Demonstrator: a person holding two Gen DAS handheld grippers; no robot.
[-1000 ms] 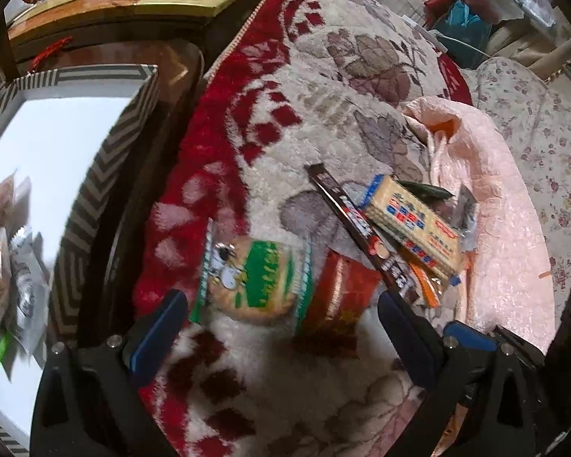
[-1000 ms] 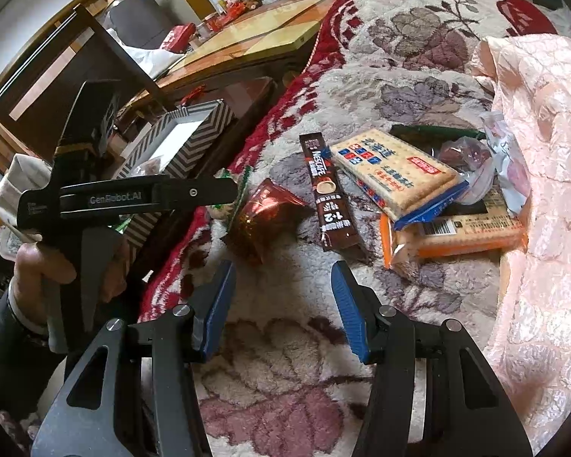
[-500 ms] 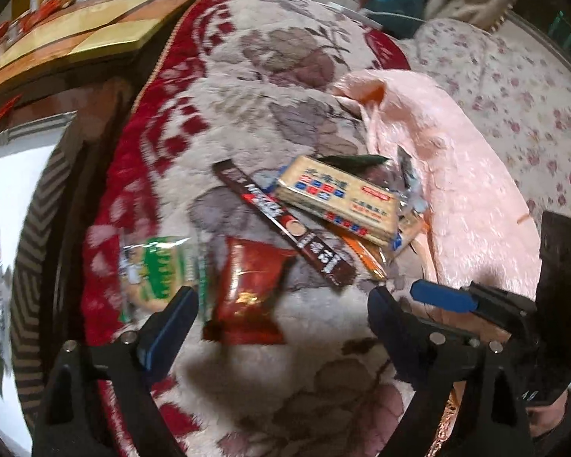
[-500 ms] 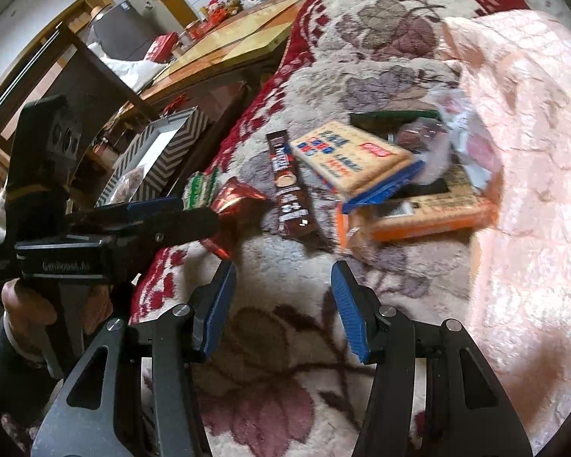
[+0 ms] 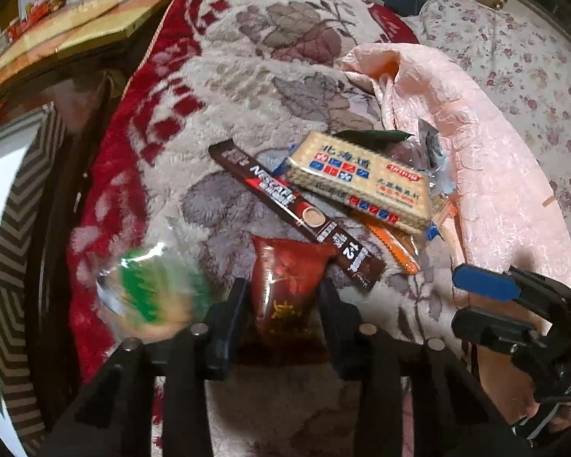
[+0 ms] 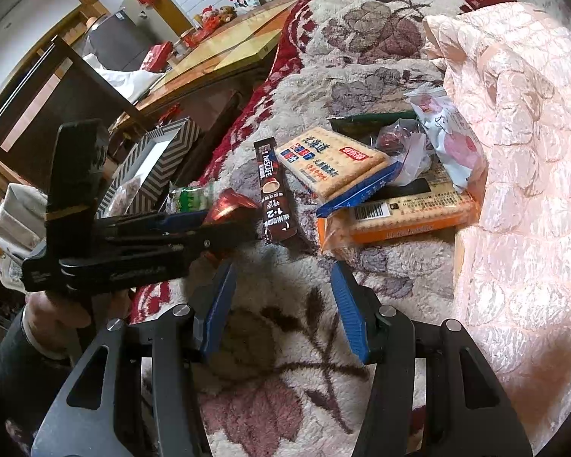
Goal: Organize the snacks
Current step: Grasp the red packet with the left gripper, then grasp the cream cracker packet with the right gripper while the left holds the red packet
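Left wrist view: we note the left gripper, jaws just closing, pinching a glossy red-brown snack packet; right gripper open, empty.

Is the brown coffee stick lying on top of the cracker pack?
No, the coffee stick lies on the blanket, its upper edge beside the cracker pack.

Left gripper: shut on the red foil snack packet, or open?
Shut on it: the left gripper has just been closing, both pads against the red foil snack packet.
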